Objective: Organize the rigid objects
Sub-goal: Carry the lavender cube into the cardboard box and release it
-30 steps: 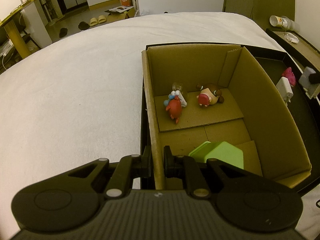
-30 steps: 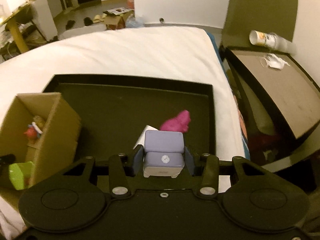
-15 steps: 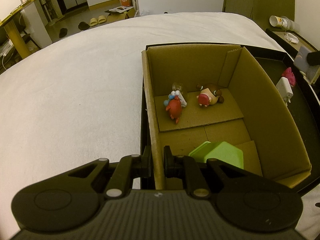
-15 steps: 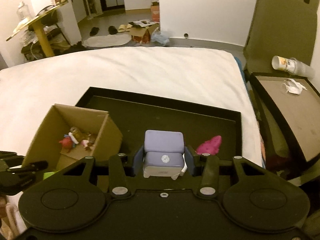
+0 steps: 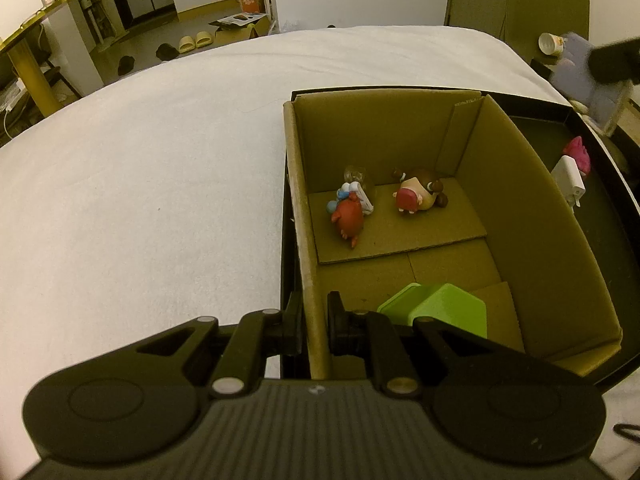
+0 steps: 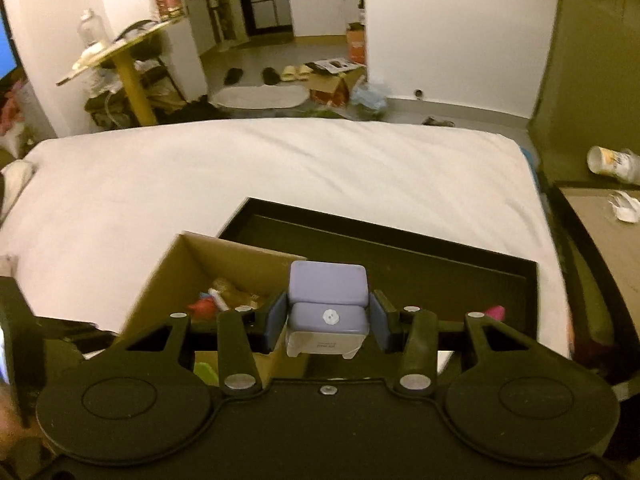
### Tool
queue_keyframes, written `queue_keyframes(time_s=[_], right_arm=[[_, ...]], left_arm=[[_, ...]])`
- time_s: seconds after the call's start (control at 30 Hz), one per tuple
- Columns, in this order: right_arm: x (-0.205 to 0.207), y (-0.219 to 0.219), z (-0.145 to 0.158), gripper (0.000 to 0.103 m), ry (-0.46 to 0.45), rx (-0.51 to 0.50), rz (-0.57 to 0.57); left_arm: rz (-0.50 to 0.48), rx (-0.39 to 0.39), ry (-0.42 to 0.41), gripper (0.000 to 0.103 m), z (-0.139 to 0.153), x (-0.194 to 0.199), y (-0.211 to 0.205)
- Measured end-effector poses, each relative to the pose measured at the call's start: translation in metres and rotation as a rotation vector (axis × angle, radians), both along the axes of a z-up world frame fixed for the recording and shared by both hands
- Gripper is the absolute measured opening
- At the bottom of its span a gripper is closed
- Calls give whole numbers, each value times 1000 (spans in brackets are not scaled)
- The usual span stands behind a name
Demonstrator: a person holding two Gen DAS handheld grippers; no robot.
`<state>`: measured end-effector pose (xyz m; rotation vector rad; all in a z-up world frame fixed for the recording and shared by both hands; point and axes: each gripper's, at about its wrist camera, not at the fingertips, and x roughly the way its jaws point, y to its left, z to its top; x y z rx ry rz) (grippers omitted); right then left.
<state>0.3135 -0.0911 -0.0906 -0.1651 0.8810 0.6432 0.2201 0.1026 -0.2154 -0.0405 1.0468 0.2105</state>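
White bed, black tray | your left gripper pinches the cardboard box wall | your right gripper clamps a lavender charger block above it.

You are looking at tiny print on the purple block, but it is too small to read.

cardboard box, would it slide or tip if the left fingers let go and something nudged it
The cardboard box looks light: thin walls, only small toys and a green block inside. It would probably slide on the smooth black tray rather than tip, being wide with a flat bottom.
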Motion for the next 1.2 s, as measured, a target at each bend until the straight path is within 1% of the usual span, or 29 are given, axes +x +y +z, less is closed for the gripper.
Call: queue_keyframes(time_s=[0.27, 0.43, 0.73, 1.2], right_arm=[[-9, 31, 0, 44, 22, 27, 63], [-15, 42, -3, 43, 35, 32, 81], [-25, 60, -16, 43, 78, 41, 94], [-33, 82, -45, 43, 187, 49, 87]], left_arm=[[1, -6, -3, 11, 1, 0, 0], [1, -8, -5, 11, 0, 0, 1], [1, -9, -6, 11, 0, -1, 1], [0, -11, -8, 11, 1, -2, 1]])
